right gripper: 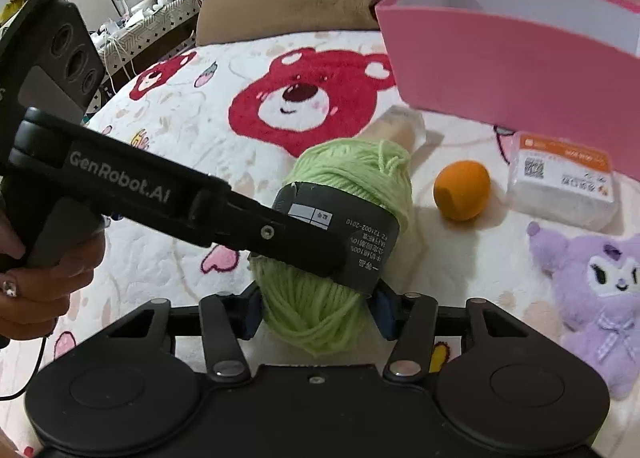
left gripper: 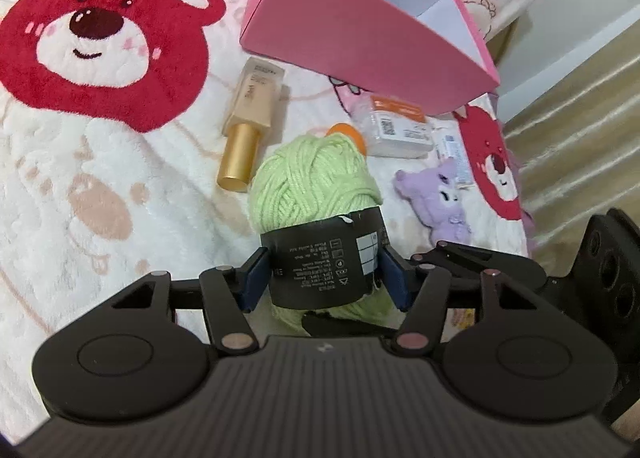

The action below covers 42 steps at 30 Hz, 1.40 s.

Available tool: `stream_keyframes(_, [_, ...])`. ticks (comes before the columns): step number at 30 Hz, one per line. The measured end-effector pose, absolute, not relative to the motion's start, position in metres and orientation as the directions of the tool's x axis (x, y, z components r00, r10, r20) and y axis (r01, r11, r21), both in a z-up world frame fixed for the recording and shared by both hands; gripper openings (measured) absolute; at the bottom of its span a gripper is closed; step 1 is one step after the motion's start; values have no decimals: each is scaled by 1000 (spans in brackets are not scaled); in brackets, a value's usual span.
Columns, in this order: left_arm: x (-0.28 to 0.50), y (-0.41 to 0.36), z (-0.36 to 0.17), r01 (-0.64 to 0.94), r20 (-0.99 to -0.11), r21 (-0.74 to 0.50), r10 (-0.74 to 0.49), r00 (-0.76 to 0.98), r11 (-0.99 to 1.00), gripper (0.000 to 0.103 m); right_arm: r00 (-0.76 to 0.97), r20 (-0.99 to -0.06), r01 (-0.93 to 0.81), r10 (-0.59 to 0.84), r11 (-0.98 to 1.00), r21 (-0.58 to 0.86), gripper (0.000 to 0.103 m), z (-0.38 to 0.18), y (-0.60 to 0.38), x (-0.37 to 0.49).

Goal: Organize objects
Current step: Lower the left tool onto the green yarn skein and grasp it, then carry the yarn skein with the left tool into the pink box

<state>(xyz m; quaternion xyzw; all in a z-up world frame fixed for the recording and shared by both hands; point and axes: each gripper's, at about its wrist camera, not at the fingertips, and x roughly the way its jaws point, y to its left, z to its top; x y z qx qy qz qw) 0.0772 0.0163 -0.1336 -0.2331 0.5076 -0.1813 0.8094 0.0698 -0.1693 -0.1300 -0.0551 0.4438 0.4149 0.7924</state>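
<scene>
- green yarn ball [left gripper: 316, 186] clamped at its black label by left gripper [left gripper: 322, 278]
- right gripper [right gripper: 320, 312] also grips yarn's lower end
- pink box [left gripper: 360, 30] beyond

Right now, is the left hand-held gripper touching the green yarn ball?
Touching. In the left wrist view the left hand-held gripper has both blue pads pressed on the dark label band around the yarn ball, with no gap.

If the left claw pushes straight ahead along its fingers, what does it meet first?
It is already on the green yarn ball, fingers against its black label. Past the yarn, the line seems to run to the orange ball, then the white packet; depth is unclear.
</scene>
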Motion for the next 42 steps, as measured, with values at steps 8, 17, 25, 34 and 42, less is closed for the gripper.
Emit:
stream_keyframes(8, [71,-2,-75,155,-761,-464,-483,433,872,58,331,-717,-691,613,675,259,58,-89,-179,55])
stream_keyframes(17, [99,-22,14,251,-768,-357,-436,470,900,58,476,-622,-668,621,716,204,58,-23,-189,64])
stream_keyframes(25, [146,-31,70,306,-708,-341,-457,538,889,59,579,-550,-660,602,742,118,58,32,-186,106])
stream_keyframes(34, [215,-33,66,270,-679,-399,-480,555,876,59,598,-558,-620,575,773,132,58,38,-182,175])
stream_keyframes(42, [289,-40,18,232,-732,-360,-428,531,904,59,525,-626,-585,577,778,227,58,-4,-171,258])
